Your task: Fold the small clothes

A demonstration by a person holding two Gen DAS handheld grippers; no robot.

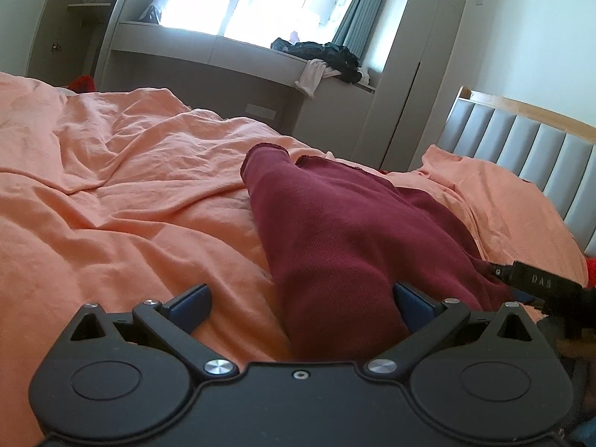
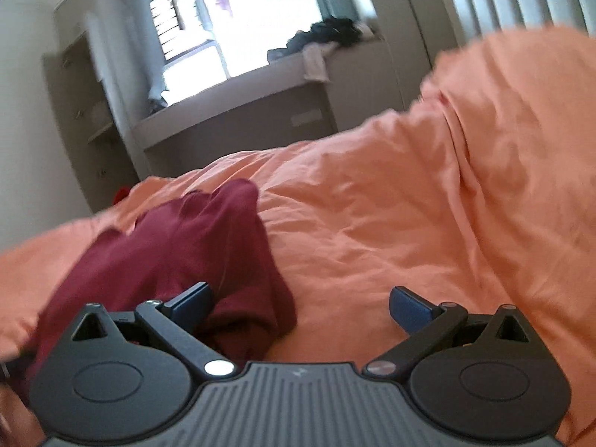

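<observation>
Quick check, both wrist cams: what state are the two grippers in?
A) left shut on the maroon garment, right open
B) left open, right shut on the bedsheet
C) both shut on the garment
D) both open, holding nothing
D: the left gripper and the right gripper both have their blue pads spread wide, and the maroon garment lies loose on the orange bedsheet, not pinched by either.

We see the garment (image 1: 335, 231) lying on the bed (image 1: 130, 171) at frame centre, the headboard (image 1: 521, 141) right, a clothes pile (image 1: 324, 56) on the window ledge (image 1: 223, 46) behind.
</observation>
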